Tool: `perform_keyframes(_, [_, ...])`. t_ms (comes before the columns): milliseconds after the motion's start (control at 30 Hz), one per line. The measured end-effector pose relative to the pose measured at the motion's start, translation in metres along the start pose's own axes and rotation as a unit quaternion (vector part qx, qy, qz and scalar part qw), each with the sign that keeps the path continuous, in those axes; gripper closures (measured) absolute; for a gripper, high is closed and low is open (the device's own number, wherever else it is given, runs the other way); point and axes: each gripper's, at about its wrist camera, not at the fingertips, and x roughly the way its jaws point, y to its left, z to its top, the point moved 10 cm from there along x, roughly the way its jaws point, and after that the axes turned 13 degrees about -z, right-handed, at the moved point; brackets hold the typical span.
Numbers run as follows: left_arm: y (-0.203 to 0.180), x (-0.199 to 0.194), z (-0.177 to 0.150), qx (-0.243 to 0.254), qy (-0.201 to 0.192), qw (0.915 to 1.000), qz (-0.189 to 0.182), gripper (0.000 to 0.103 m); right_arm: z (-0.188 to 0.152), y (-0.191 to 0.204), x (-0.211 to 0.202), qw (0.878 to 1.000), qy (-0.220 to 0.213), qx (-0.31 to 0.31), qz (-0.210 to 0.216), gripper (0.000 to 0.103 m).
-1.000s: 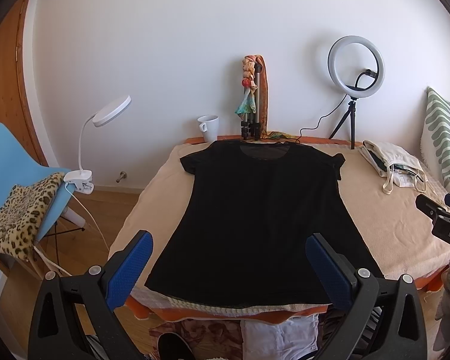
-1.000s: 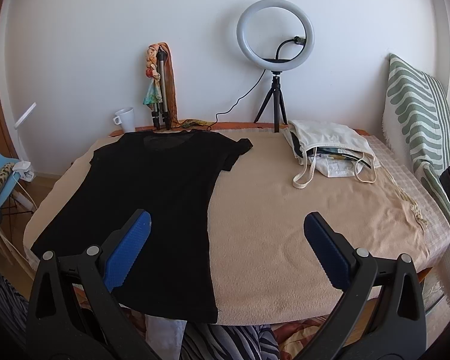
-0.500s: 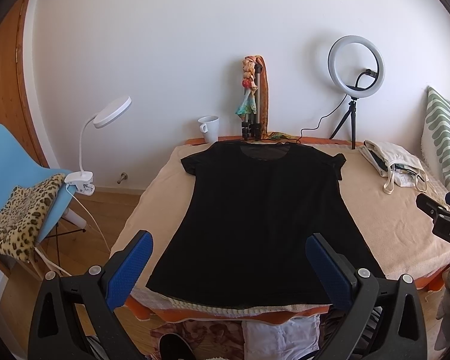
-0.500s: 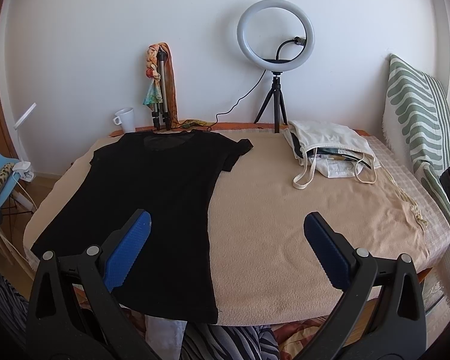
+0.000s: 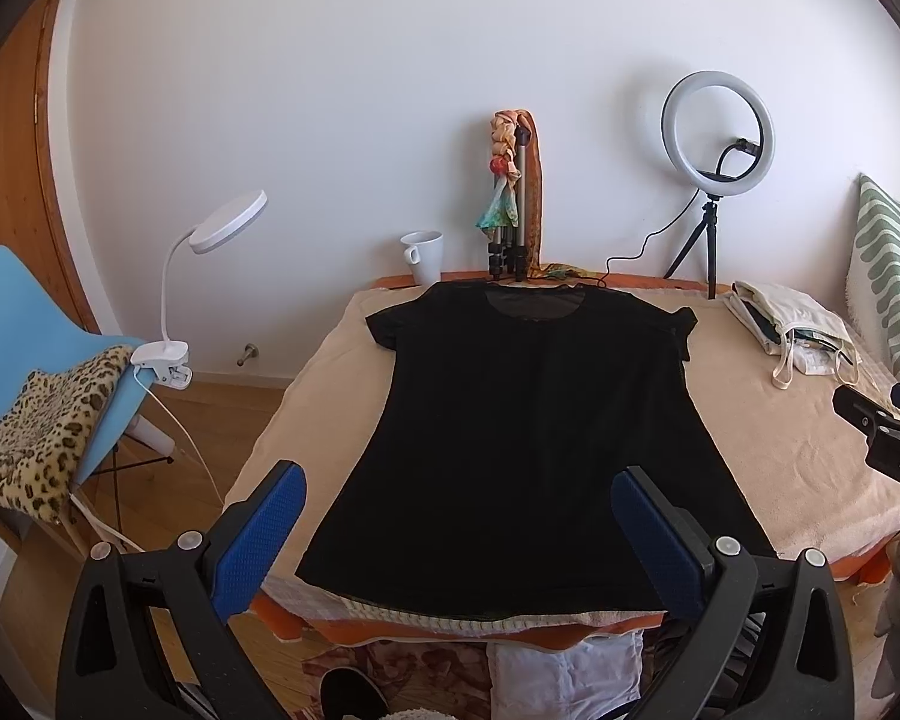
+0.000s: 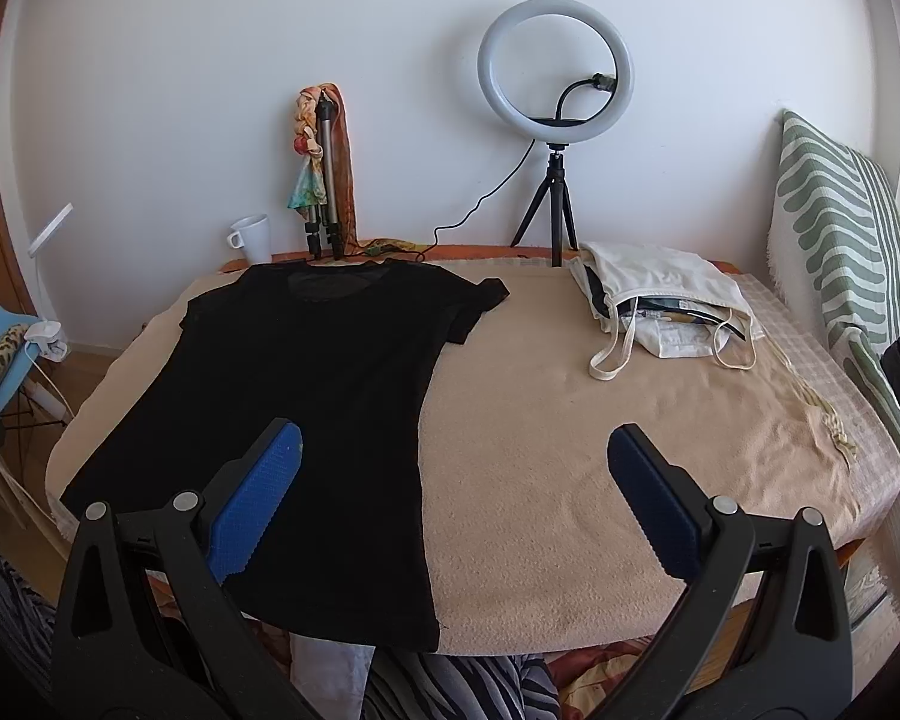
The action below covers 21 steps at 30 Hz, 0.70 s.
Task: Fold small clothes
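Observation:
A black short-sleeved T-shirt (image 5: 528, 420) (image 6: 306, 414) lies flat and spread out on the beige blanket, neck toward the wall and hem at the near edge. My left gripper (image 5: 459, 483) hovers open above the hem, its blue pads (image 5: 258, 534) wide apart with nothing between them. Off to the shirt's right, my right gripper (image 6: 453, 450) is open too, held over the shirt's right side edge and the bare blanket. The right gripper's black body (image 5: 888, 438) shows at the right edge of the left wrist view.
The table under the beige blanket (image 6: 600, 450) stands against a white wall. At the back are a white mug (image 5: 424, 255), a folded tripod with a scarf (image 5: 513, 204) and a ring light (image 6: 555, 66). A cream tote bag (image 6: 660, 294) lies back right. A blue chair (image 5: 24, 324) and clip lamp (image 5: 210, 240) stand left.

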Motion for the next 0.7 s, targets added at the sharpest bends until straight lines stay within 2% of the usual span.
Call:
perform_keyframes(233, [0.019,0.006,-0.004,-0.018,0.005,0.9998,0.012,0.000,0.009,0.015,0.010,1.000,-0.003,-0.008,0.011,0.000])
perform_keyframes(500, [0.055,0.014,-0.017,-0.044,0.017,0.9982,0.038,0.001,0.023,0.035,0.024,0.999,-0.001,-0.003,0.046,0.000])
perform_keyframes(567, [0.063,0.017,-0.022,-0.054,0.023,0.9977,0.033,0.004,0.030,0.043,0.026,0.998,-0.007,-0.006,0.055,0.000])
perform_keyframes(700, [0.081,0.022,-0.036,-0.079,0.034,0.9959,0.027,0.016,0.049,0.060,0.028,0.997,-0.024,-0.015,0.075,0.000])
